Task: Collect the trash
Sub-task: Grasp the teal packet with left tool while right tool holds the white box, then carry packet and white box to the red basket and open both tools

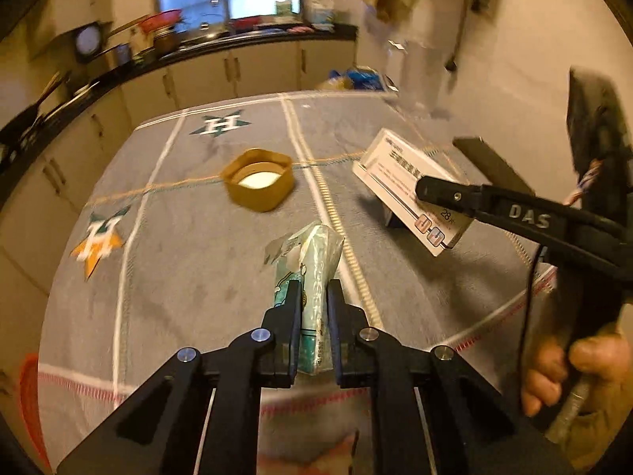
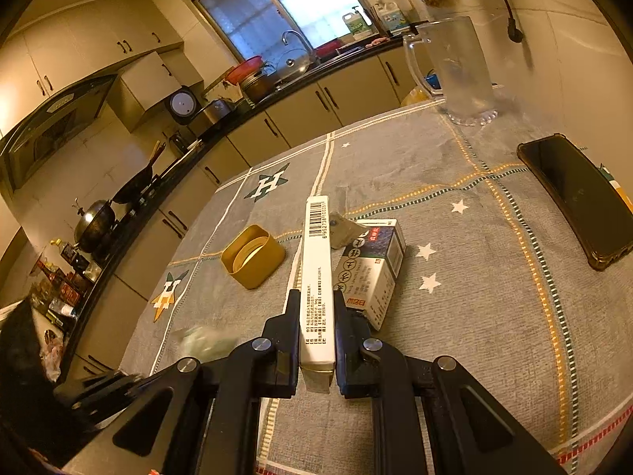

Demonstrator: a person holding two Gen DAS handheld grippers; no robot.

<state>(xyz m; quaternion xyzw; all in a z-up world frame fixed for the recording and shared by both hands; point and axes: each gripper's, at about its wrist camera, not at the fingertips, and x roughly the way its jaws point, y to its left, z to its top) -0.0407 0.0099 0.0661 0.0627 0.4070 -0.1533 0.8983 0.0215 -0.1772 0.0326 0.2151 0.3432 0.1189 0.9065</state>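
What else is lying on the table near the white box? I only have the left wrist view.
Observer: A blue and white carton lies on the cloth just to the right of the held white box.
Operator: Is the right gripper really clamped on that white box?
Observer: Yes, the right gripper is shut on its two broad faces, with the narrow barcode edge facing up.
Operator: Anything further back on that side?
Observer: A clear glass mug stands upright near the table's far corner.
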